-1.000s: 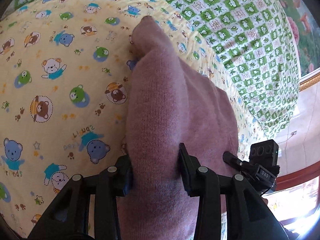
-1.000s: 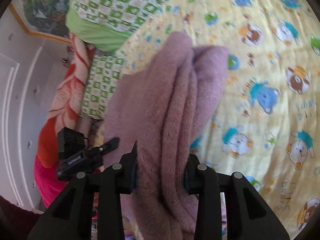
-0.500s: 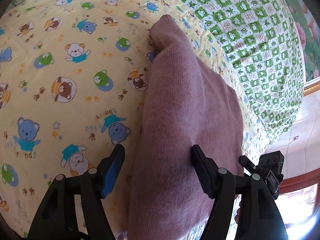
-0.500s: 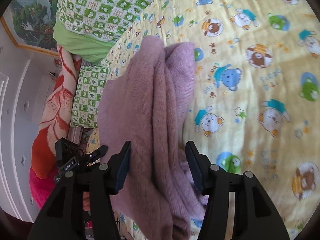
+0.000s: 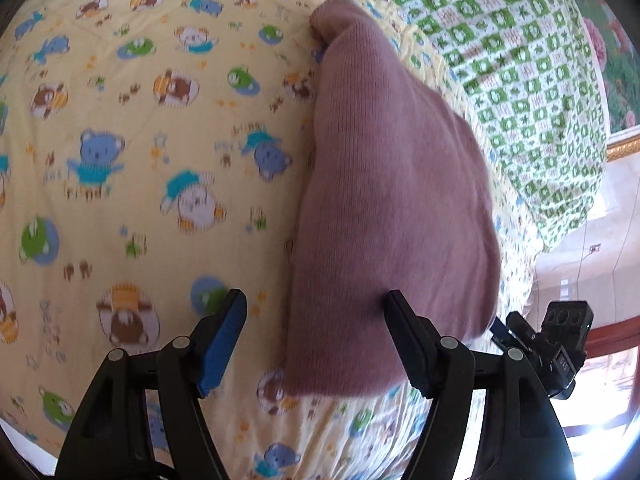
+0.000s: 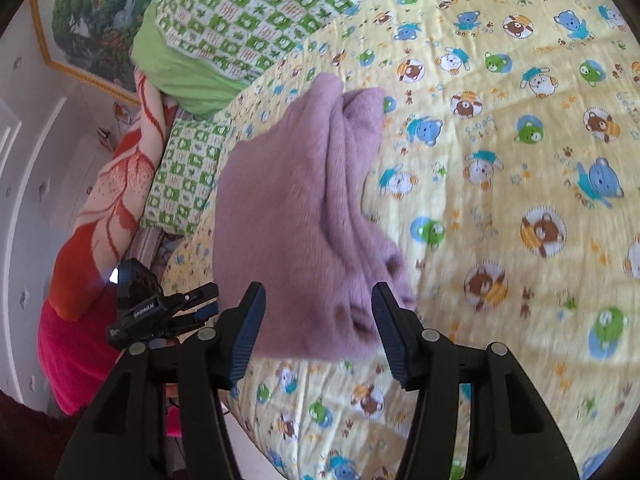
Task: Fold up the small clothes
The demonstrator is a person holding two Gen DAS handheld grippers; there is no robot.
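While angled downward, both tongs (image 5: pixel 316 340) (image 6: pixel 318 330) gape over sweater (image 5: pixel 392 200).

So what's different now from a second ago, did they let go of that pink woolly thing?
Yes. Both the left gripper and the right gripper have just been opening and have let go of the folded pink sweater, then pulled back from it. The sweater stays folded on the yellow bear-print quilt, and the green checked bedding is unchanged.

I note a plain mauve-pink knit garment (image 5: pixel 392 200) on a pale yellow sheet (image 5: pixel 140 140) printed with blue, green, brown and white cartoon bears. Behind it I see a green-and-white checked quilt (image 6: pixel 248 12), lime-green underneath. Gripper pads (image 6: pixel 250 334) are blue on black fingers.
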